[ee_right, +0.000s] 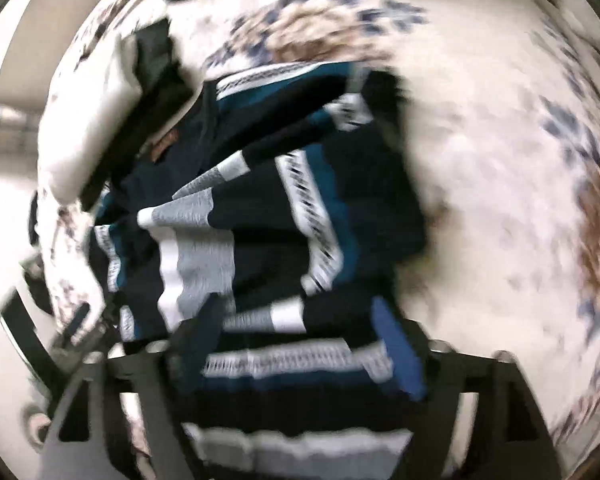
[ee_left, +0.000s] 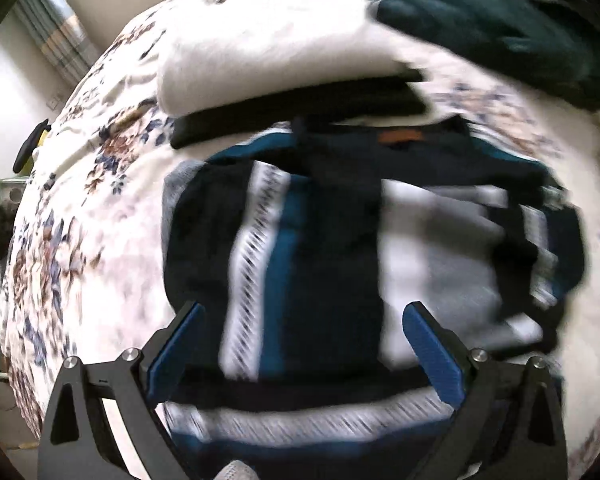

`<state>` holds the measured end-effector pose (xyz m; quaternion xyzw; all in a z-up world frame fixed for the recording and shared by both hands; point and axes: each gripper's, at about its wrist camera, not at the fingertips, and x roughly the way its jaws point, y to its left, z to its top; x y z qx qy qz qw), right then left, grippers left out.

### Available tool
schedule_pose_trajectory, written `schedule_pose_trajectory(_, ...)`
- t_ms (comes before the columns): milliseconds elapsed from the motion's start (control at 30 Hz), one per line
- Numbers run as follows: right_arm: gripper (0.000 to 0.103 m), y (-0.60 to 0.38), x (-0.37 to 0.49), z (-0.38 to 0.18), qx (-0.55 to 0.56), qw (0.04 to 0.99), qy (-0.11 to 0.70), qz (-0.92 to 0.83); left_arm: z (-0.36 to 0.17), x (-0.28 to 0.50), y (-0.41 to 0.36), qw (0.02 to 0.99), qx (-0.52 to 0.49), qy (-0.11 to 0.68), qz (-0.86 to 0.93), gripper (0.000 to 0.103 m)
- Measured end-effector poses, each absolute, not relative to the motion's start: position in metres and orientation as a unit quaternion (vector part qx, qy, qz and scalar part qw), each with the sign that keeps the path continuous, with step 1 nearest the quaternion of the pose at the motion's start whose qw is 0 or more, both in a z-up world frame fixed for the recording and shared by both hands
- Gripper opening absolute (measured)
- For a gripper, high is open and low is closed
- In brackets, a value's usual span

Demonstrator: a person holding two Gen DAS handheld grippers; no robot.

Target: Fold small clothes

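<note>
The dark shorts [ee_left: 320, 216] with white and teal stripes lie folded on the flowered bedspread [ee_left: 92, 240], just beside a stack of folded clothes [ee_left: 268, 68]. Both the left gripper [ee_left: 304, 344] and the right gripper [ee_right: 296, 344] hang above the shorts with jaws apart, holding nothing. I think the fold is finished.

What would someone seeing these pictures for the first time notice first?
Most striking is the dark navy garment with teal and white patterned stripes, lying in the middle of a floral bedspread. Both grippers, left and right, hang open just above its near edge. Behind it sits a folded white and black stack.
</note>
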<state>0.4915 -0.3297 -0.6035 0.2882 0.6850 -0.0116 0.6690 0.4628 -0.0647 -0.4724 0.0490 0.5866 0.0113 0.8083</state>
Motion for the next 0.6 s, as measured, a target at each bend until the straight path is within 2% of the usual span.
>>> schedule_pose_trajectory(100,0.094,-0.373,0.461,-0.583,0.305,0.658,0.688,-0.008,-0.455,0.415,-0.106,0.805,0.05,0.592,-0.008,0.102)
schedule_pose_trajectory(233,0.094,-0.414,0.438,-0.565,0.295,0.663,0.688,0.023,-0.458,0.36,-0.154,0.79,0.053,0.611,-0.002,0.102)
schedule_pose_trajectory(500,0.094,-0.465,0.431,-0.582,0.263,0.645,0.709,0.109,-0.513,0.245,-0.265,0.717,0.017,0.694,0.066,0.102)
schedule_pose_trajectory(600,0.094,-0.477,0.423,-0.591,0.238,0.64,0.72,0.126,-0.534,0.214,-0.296,0.694,0.033,0.715,0.075,0.102)
